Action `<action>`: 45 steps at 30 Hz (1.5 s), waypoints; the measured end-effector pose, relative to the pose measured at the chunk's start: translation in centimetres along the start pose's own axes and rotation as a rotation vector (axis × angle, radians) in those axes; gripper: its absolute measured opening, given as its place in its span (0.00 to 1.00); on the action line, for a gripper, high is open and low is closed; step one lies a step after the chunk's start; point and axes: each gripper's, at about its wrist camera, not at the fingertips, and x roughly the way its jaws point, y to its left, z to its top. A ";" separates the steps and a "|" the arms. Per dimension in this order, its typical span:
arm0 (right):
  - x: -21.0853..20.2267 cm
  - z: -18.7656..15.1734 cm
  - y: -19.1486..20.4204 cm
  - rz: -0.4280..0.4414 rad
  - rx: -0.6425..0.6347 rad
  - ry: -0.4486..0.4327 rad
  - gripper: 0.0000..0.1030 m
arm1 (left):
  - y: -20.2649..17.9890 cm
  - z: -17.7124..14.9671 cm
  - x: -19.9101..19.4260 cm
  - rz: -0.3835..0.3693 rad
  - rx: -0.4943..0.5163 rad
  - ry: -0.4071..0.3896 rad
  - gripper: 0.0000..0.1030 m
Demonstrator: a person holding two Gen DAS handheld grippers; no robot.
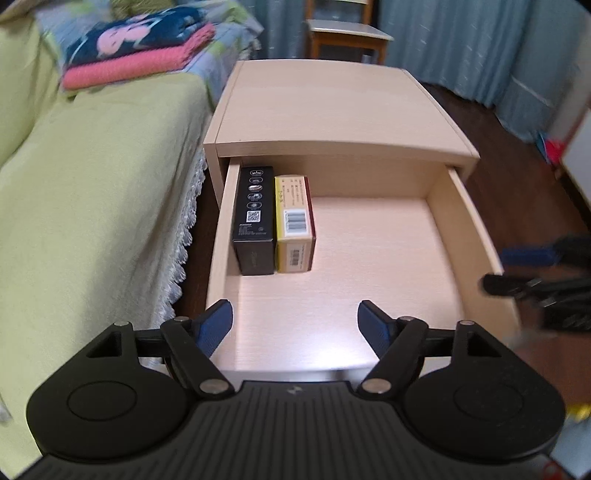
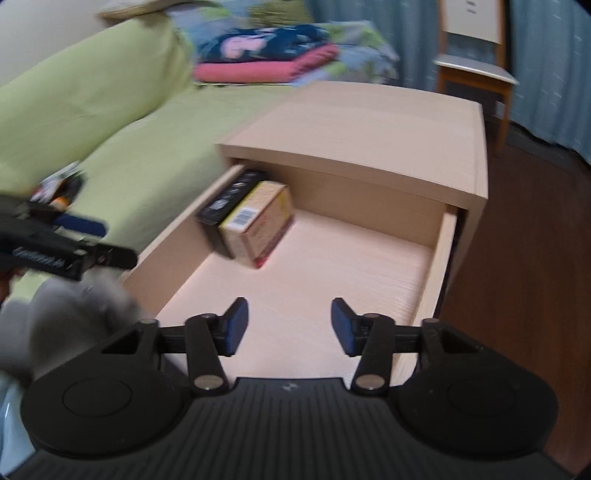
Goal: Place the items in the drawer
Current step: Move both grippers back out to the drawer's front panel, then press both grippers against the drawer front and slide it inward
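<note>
Pale wood-grain laminate forms the bedside cabinet [image 1: 332, 110], whose drawer [image 1: 369, 266] is seen pulled fully out beneath both grippers. The left gripper [image 1: 295, 325] is held above the near end of the drawer, jaws spread wide apart, nothing between the blue pads [image 1: 216, 325]. The right gripper [image 2: 289, 325] is likewise held over the near end, jaws apart and empty.

Two items are recorded inside the drawer. A black box [image 1: 254, 218] with printed icons and a QR code lies ahead of the left gripper and to its left, against the drawer's left wall. A yellow box [image 1: 294, 221] with barcodes and a dark red edge lies just to the right of the black box, the two touching along their long sides. From the right gripper both are seen ahead and to the left, in the far-left corner: black box [image 2: 229, 199], yellow box [image 2: 258, 225]. The remaining drawer floor [image 2: 332, 277], directly ahead of each gripper and to the right, is bare wood.

The right gripper appears at the right edge of the left wrist view [image 1: 546, 280], blurred. The left gripper appears at the left edge of the right wrist view [image 2: 74, 243], with a blurred grey-gloved hand [image 2: 62, 317] below it.

A green-covered sofa [image 1: 92, 184] is noted to the left of the cabinet, with folded pink and navy cloths [image 1: 136, 48] on it. A wooden chair [image 1: 347, 33] stands beyond the cabinet before blue curtains [image 1: 461, 44].
</note>
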 end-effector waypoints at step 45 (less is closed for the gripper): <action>0.7 -5.2 -3.8 0.071 -0.301 0.290 0.36 | -14.8 12.0 22.5 -0.132 0.460 0.207 0.58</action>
